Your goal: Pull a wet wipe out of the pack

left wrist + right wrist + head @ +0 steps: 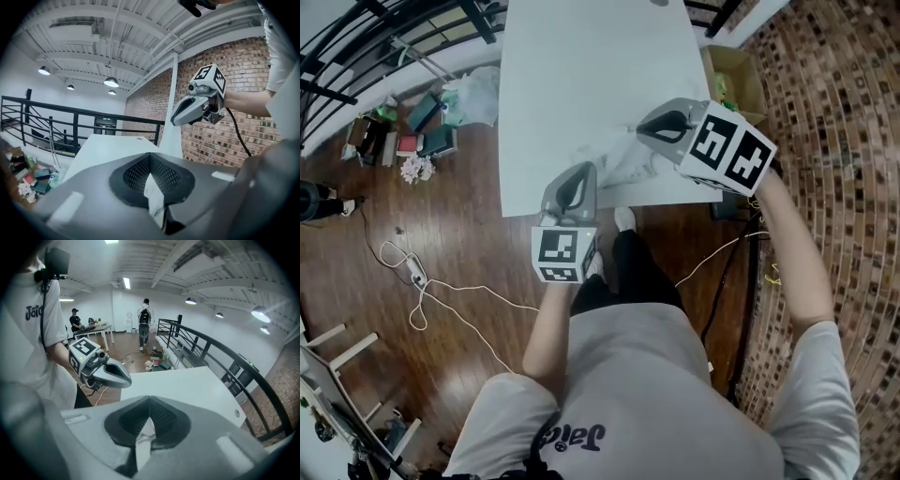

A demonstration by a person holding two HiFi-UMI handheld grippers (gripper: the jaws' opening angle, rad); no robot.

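Left gripper grips pack; right gripper, wet wipe

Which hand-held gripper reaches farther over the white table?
The right hand-held gripper, near the right edge of the table. The left hand-held gripper only pokes over the near edge, its marker cube above the wooden floor.

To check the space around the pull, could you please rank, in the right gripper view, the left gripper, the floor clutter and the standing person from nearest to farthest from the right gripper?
1. left gripper, close at the left.
2. floor clutter, beyond the white table's far end.
3. standing person, farther back, near the centre.
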